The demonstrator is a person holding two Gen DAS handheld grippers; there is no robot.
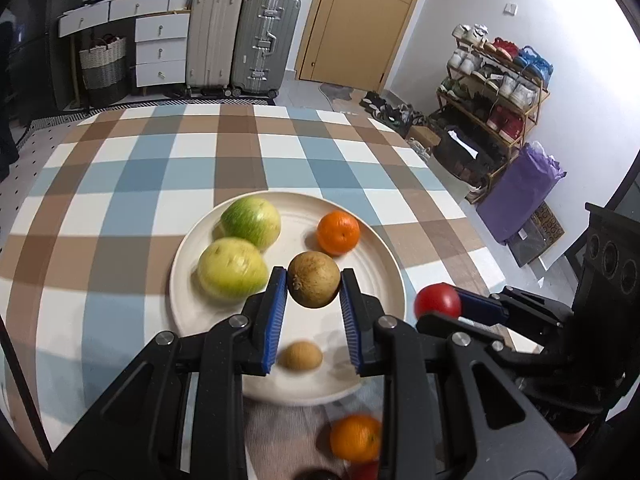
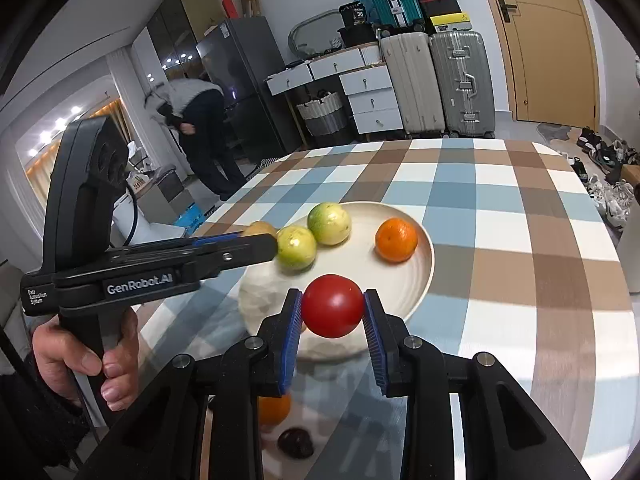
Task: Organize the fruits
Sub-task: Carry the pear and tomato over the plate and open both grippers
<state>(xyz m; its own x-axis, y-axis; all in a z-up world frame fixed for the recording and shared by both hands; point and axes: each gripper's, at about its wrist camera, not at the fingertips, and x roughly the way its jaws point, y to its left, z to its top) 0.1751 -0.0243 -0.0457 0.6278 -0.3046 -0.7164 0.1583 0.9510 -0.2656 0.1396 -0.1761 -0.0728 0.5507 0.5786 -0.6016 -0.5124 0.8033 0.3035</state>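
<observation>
A: Both loads are up. How should the drop go?

B: Lower each fruit until it nearly touches the plate [image 1: 384, 264], pick a bare patch, then open slowly so nothing rolls. The left tongs [image 1: 314, 280] are closed on the brown fruit [image 1: 314, 285], pinched at its widest part between the blue pads [image 1: 276, 312]. It hangs above the plate's near half, just beside the yellow-green fruit [image 1: 232, 270], so I'd steer slightly right of that one.

A: And the other side?

B: The right tongs [image 2: 332, 306] grip the tomato [image 2: 332, 306] squarely between their pads, over the plate's near rim [image 2: 424, 280]. The open middle ahead, short of the orange [image 2: 396, 239], looks like the safest spot.

A: Anything left off the plate?

B: A second orange [image 1: 355, 438] lies on the checked surface [image 1: 120, 184] below the left tongs, and a small dark fruit [image 2: 296, 443] sits near it. A small brown fruit [image 1: 300, 355] already rests on the plate under the left tongs, so avoid setting down on it.
</observation>
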